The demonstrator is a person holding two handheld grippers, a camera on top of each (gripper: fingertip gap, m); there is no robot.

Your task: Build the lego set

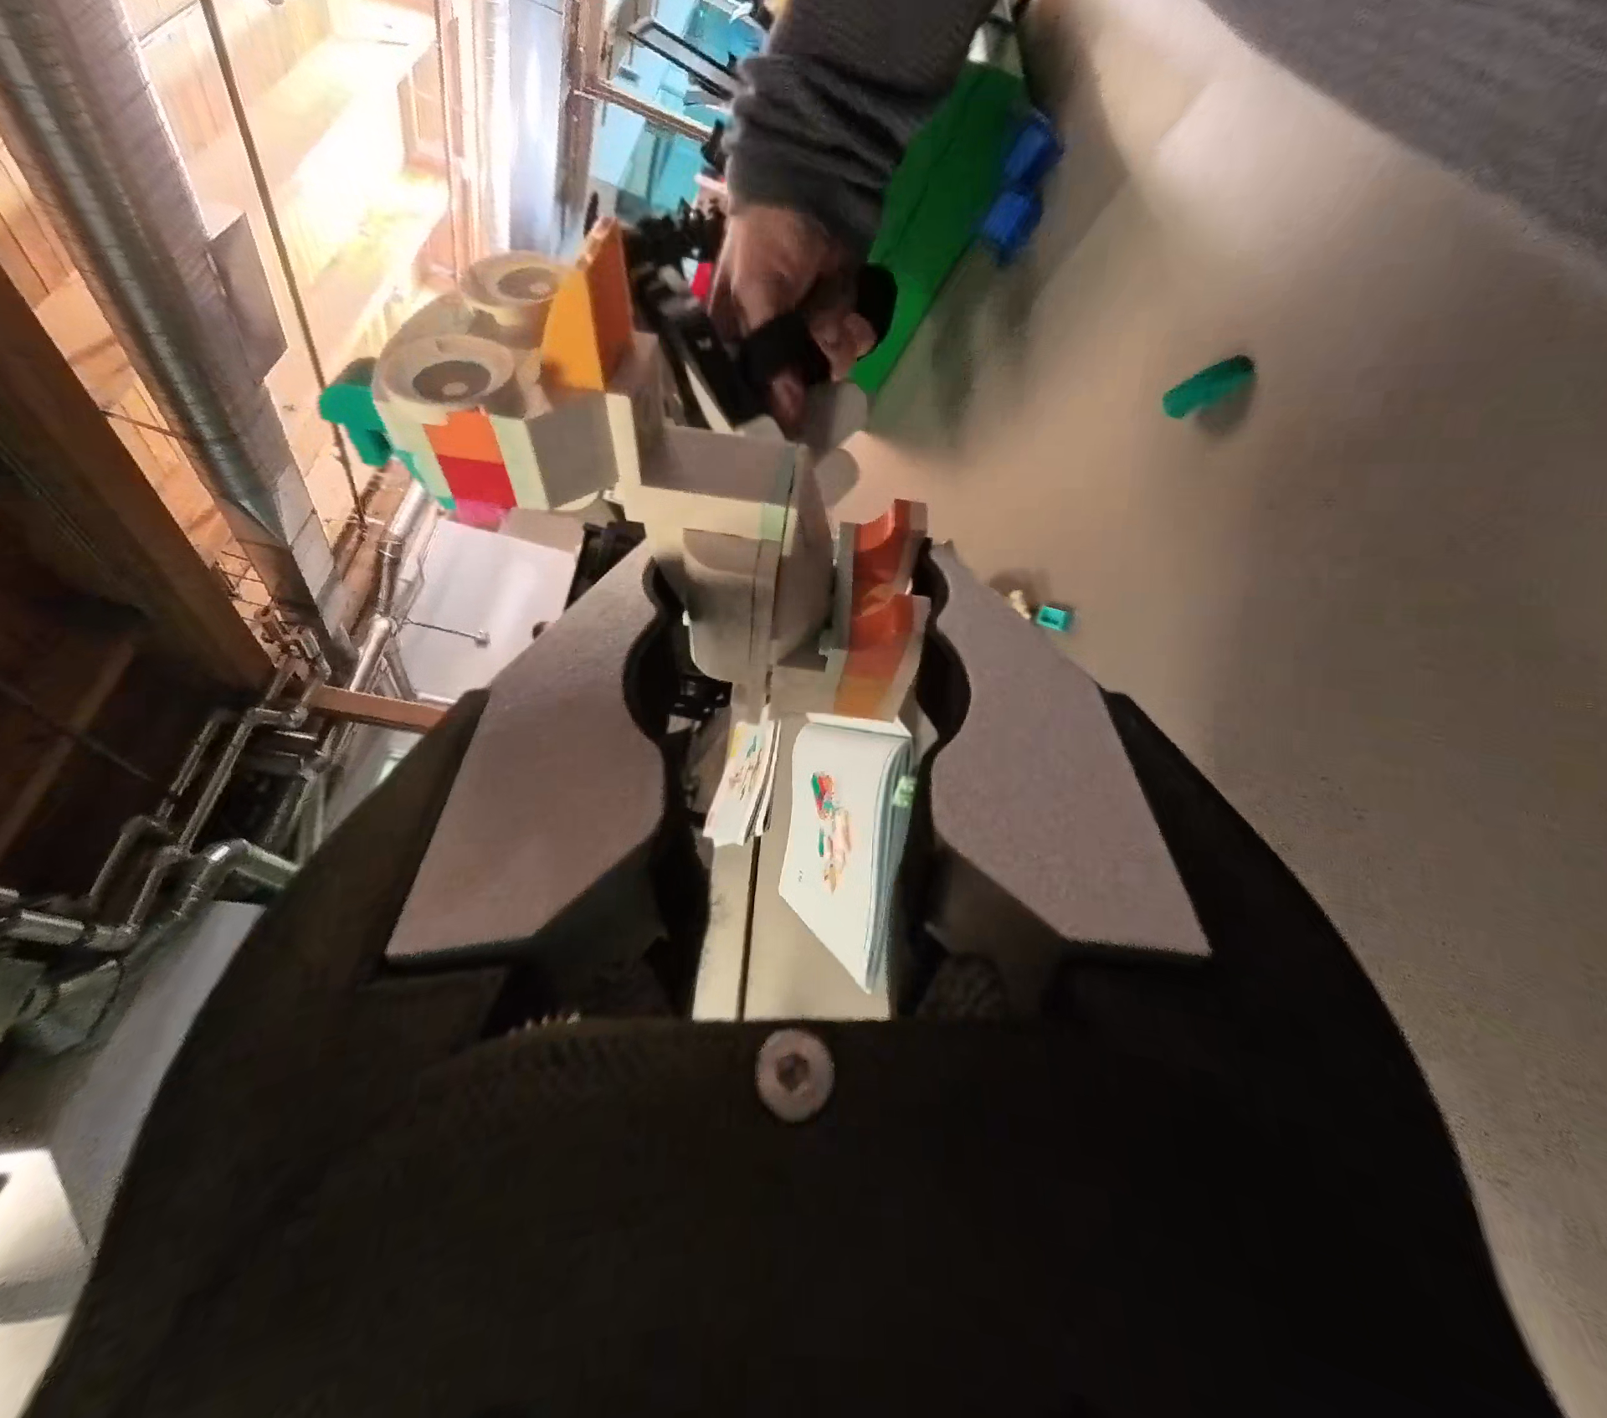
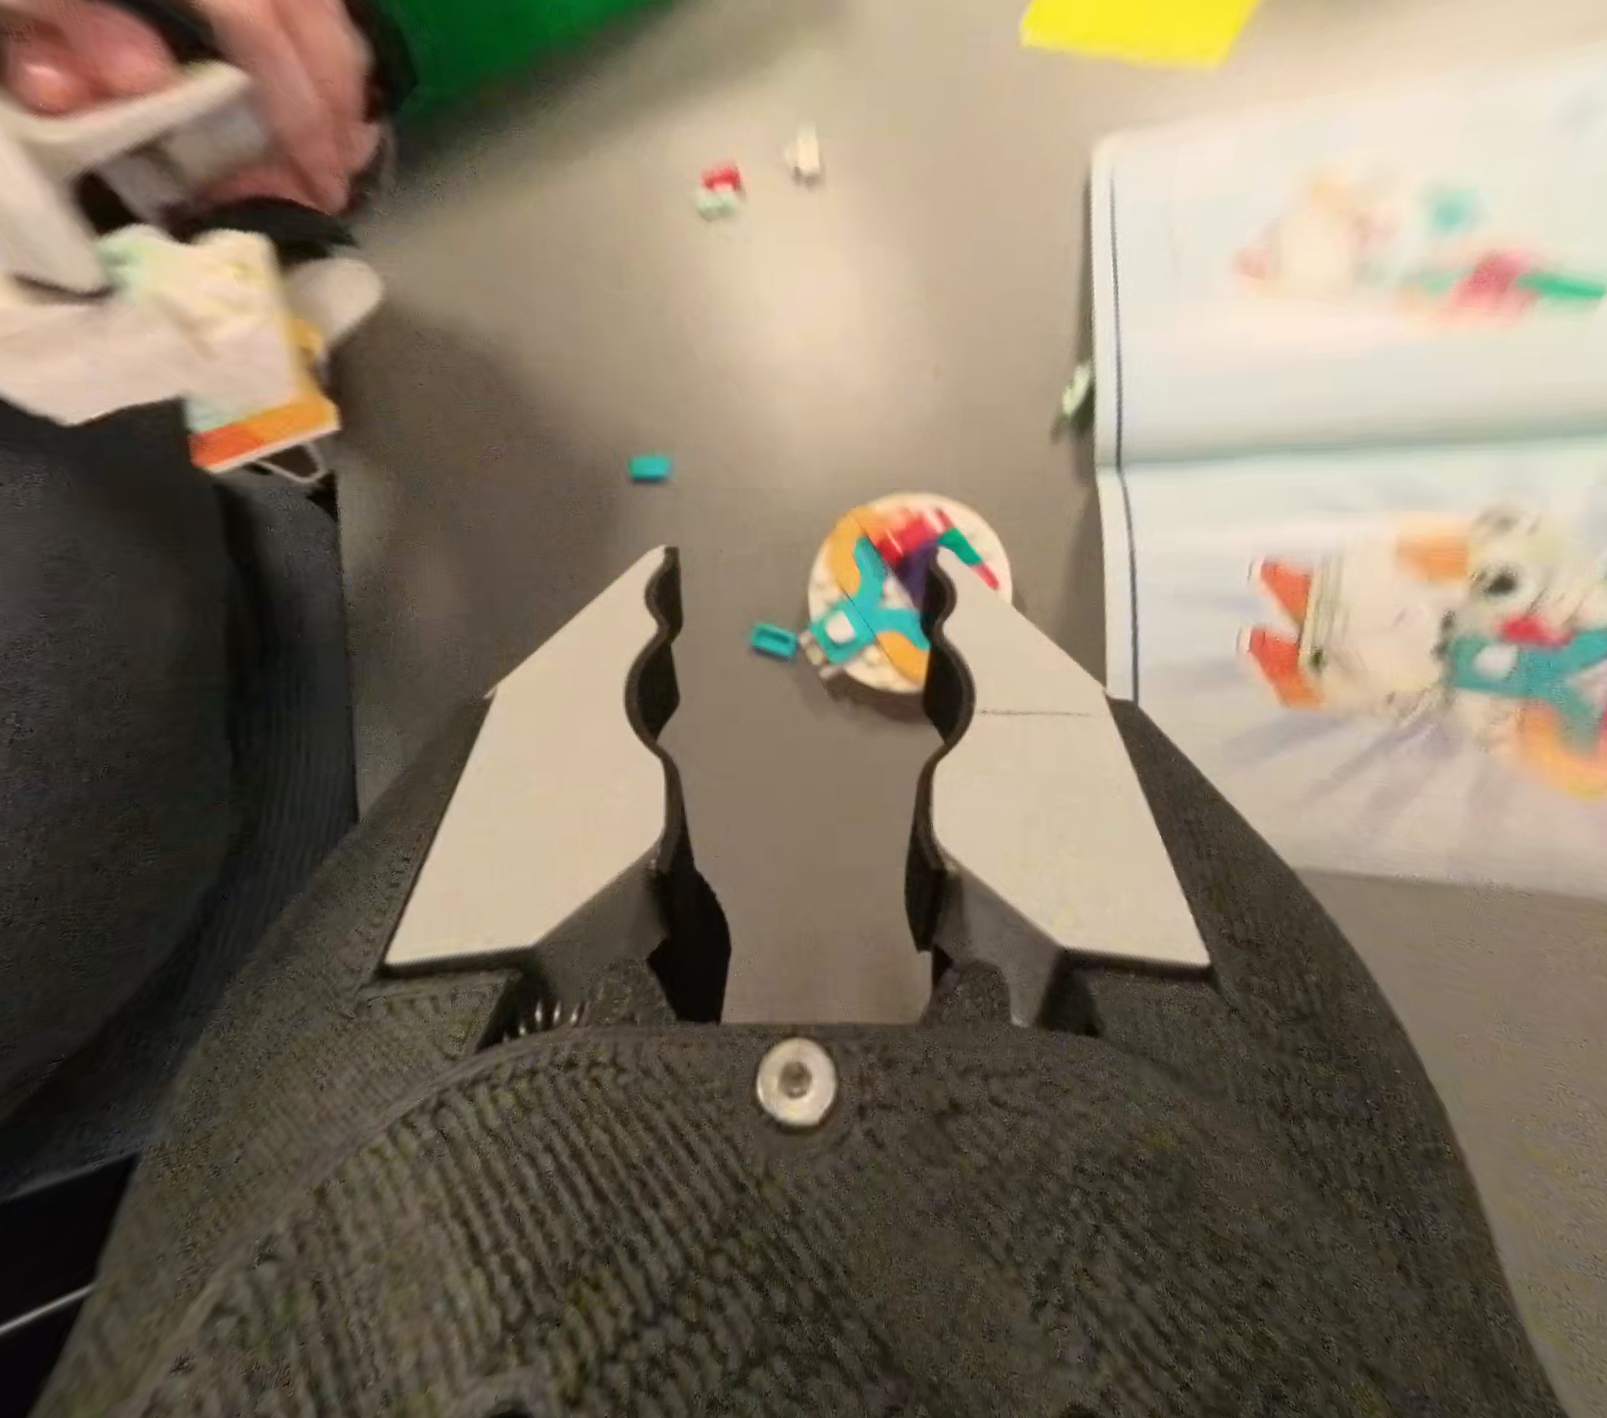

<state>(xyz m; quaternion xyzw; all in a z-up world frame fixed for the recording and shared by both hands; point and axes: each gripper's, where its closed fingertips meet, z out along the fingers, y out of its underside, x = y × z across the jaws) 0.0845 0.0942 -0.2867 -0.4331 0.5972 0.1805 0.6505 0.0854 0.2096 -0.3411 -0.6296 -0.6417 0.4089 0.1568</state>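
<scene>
left wrist view: left gripper (image 1: 791,593) clamped on lego duck model (image 1: 765,576); right gripper (image 2: 804,585) jaws wide apart, empty, round lego disc (image 2: 904,585) just ahead.

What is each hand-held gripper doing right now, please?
Left hand-held gripper: shut on the lego model.
Right hand-held gripper: open, empty, above the table.

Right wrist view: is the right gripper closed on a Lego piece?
No. The right gripper is open with nothing between its fingers, and the round Lego piece lies on the table beyond.
</scene>
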